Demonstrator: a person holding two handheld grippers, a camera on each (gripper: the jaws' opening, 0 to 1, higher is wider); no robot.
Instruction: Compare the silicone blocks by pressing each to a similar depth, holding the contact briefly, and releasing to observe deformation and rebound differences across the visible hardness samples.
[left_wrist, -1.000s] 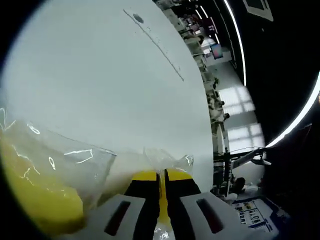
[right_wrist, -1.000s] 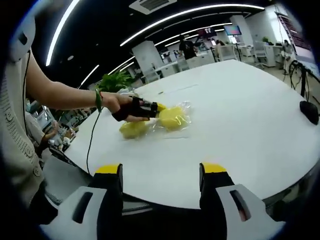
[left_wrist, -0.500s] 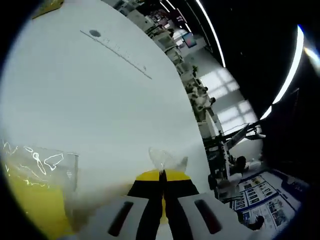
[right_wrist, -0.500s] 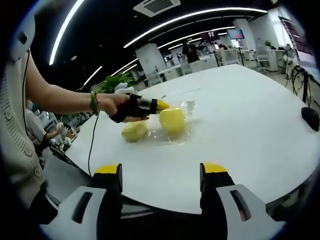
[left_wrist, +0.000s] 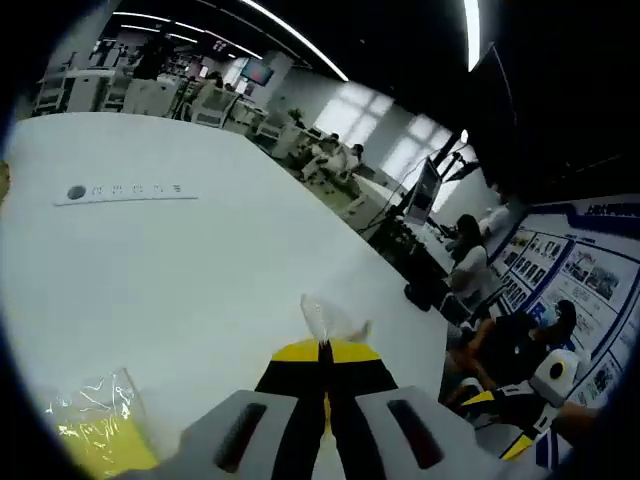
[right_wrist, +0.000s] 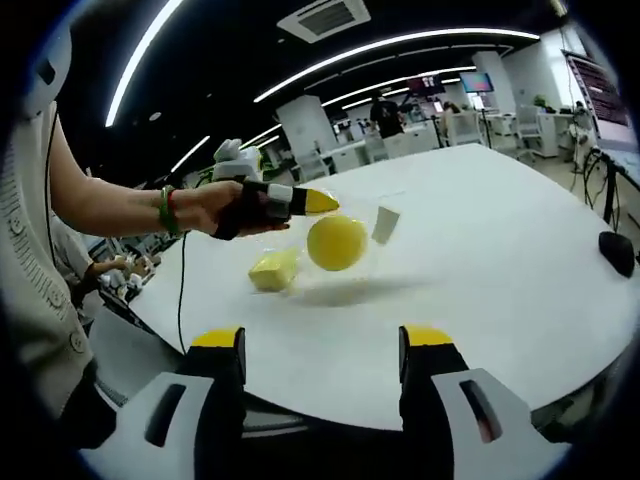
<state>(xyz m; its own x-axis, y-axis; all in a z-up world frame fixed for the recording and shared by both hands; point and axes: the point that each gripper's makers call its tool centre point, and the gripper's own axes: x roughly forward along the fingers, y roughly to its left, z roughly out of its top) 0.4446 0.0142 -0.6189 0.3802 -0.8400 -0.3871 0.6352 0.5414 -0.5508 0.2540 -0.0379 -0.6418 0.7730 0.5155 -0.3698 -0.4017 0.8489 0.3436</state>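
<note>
In the right gripper view, a person's hand holds my left gripper (right_wrist: 318, 202) over the white table (right_wrist: 480, 260). It is shut on the edge of a clear plastic bag (right_wrist: 372, 222). A yellow silicone block (right_wrist: 337, 243) hangs in that bag, just above the table. A second yellow block (right_wrist: 274, 270) lies on the table below the hand. In the left gripper view, the shut left gripper (left_wrist: 324, 350) pinches a crumpled bag corner (left_wrist: 330, 320), and a bagged yellow block (left_wrist: 95, 442) shows at the lower left. My right gripper (right_wrist: 322, 345) stands open near the table's front edge, holding nothing.
A black object (right_wrist: 617, 250) lies near the table's right edge. A grey printed strip (left_wrist: 125, 190) marks the tabletop far from the left gripper. Several seated people (left_wrist: 470, 260) and desks stand beyond the table's rim.
The left gripper has risen with the bag, so the bagged yellow block has come off the table and hangs. The left view has swung toward the room. The right gripper stays put.
</note>
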